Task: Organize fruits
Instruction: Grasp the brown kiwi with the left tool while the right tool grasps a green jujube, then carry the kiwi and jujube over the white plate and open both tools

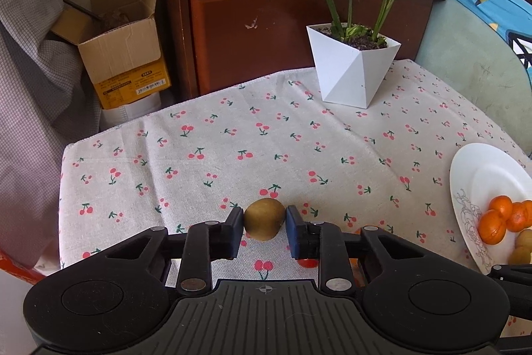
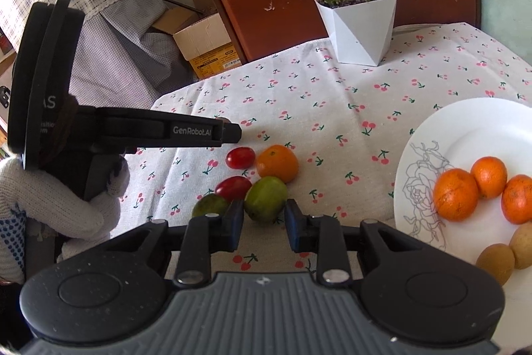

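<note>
My left gripper (image 1: 265, 223) is shut on a brown kiwi (image 1: 265, 218), its pads pressed on both sides just above the cherry-print cloth. In the right wrist view it (image 2: 232, 133) shows side-on in a white-gloved hand (image 2: 83, 215), and the kiwi is hidden there. My right gripper (image 2: 265, 220) is shut on a green fruit (image 2: 266, 198) at its fingertips. Around that fruit lie a loose mandarin (image 2: 277, 163), two cherry tomatoes (image 2: 240, 157) (image 2: 232, 187) and a second green fruit (image 2: 209, 205). The white plate (image 2: 432, 128) (image 1: 465, 175) on the right holds three mandarins (image 2: 455, 193) and two kiwis (image 2: 495, 262).
A white angular plant pot (image 1: 352, 69) (image 2: 360, 29) stands at the table's far side, its long leaves reaching overhead. Behind it is a dark wooden cabinet (image 1: 266, 22). An open cardboard box (image 1: 123, 55) and draped checked fabric (image 1: 30, 95) sit past the left table edge.
</note>
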